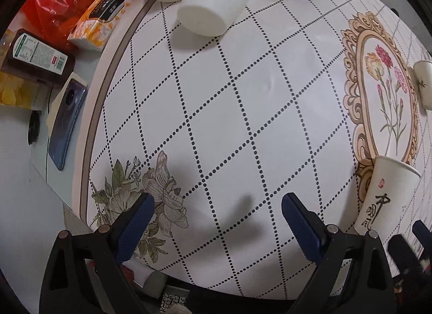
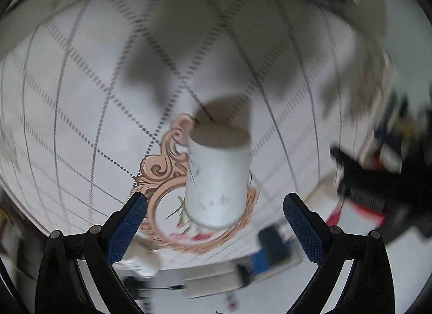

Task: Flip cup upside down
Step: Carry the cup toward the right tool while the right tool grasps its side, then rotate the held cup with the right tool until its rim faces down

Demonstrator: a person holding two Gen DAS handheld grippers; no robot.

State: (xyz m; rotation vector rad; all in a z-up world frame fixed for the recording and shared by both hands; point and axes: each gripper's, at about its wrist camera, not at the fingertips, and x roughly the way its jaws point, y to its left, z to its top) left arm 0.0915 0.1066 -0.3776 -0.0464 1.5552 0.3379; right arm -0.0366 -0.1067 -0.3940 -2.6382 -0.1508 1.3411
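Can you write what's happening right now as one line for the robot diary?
left gripper: open, empty, above table | right gripper: open, empty, near paper cup | cup: on table, ungripped

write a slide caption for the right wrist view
Open right gripper above a white paper cup on the patterned table.

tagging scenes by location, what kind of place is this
Probably a home dining table: a round table with a floral, dotted-grid cover, several paper cups such as the white one with black calligraphy, plus an orange tissue pack and a blue smartphone on a side surface.
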